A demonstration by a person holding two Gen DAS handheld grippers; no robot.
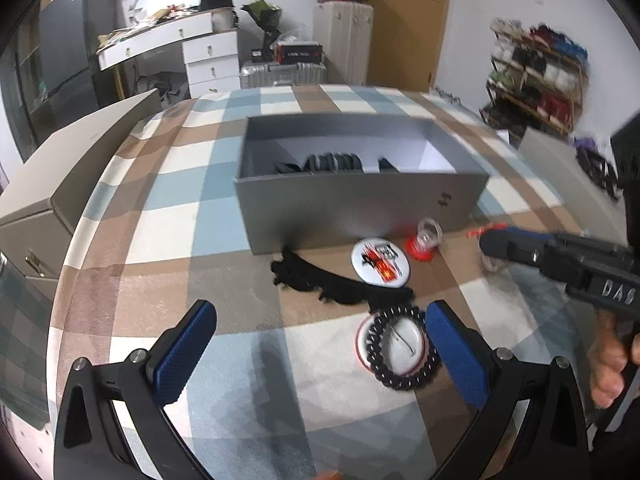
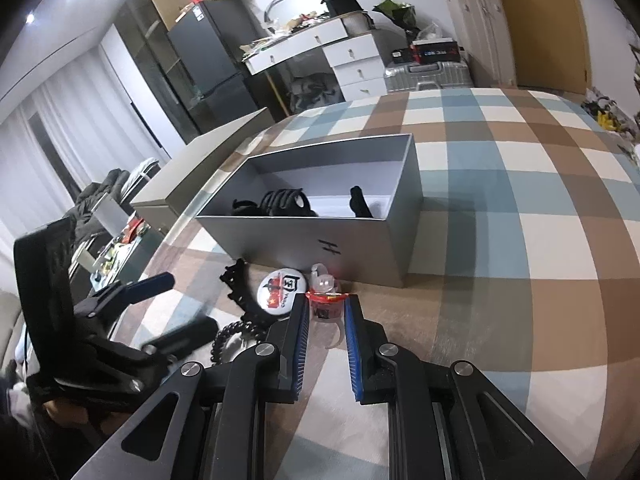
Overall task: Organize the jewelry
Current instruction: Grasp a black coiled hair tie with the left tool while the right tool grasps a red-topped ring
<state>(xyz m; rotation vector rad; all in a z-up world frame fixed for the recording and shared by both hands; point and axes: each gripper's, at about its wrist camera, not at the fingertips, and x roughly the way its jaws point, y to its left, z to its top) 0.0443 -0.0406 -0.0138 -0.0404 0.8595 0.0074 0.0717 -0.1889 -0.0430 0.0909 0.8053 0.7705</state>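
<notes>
An open grey box stands on the checked cloth with dark items inside. In front of it lie a black lace choker, a round white badge, a clear and red ring piece and a black bead bracelet on a second white badge. My left gripper is open and empty, its right finger beside the bracelet. My right gripper is narrowly open, its fingertips around a red strip just in front of the clear ring piece; contact is unclear.
The grey box lid lies at the left edge of the table. A white drawer desk, suitcases and a shoe rack stand beyond the table.
</notes>
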